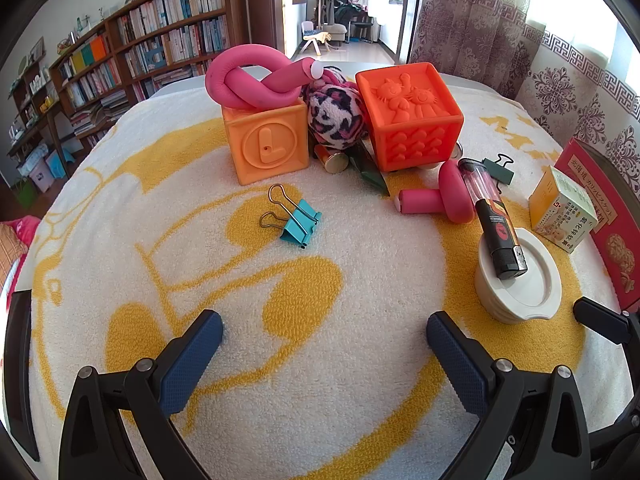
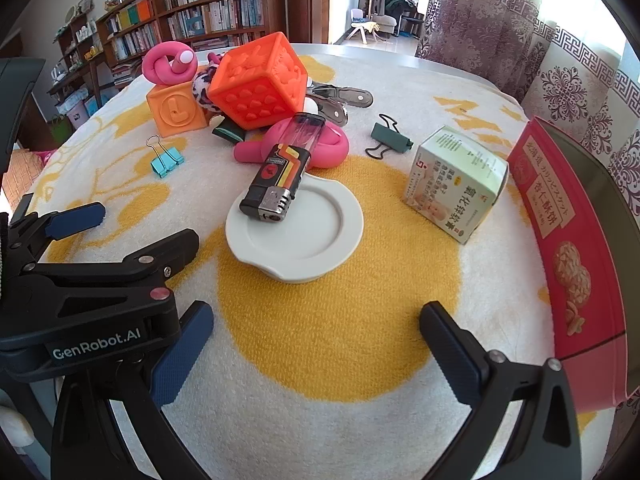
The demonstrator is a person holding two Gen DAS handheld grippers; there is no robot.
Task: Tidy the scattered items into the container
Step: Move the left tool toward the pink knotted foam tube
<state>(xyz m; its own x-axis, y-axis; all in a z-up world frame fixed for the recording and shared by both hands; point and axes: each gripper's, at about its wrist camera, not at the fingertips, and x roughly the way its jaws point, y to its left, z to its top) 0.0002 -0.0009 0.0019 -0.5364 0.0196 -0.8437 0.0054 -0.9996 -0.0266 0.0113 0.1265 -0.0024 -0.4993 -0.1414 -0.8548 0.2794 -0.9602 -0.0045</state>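
1. Right wrist view shows the red container [image 2: 576,240] at the towel's [image 2: 340,320] right edge, with the medicine box [image 2: 456,184] just left of it.
2. Further left of the container, the lighter [image 2: 276,180] rests across the white dish [image 2: 320,236].
3. Beyond lie the teal binder clip [image 1: 298,220] and orange cubes [image 1: 408,116].
4. Left gripper [image 1: 324,344] and right gripper [image 2: 316,336] both hover with fingers spread apart, holding nothing.
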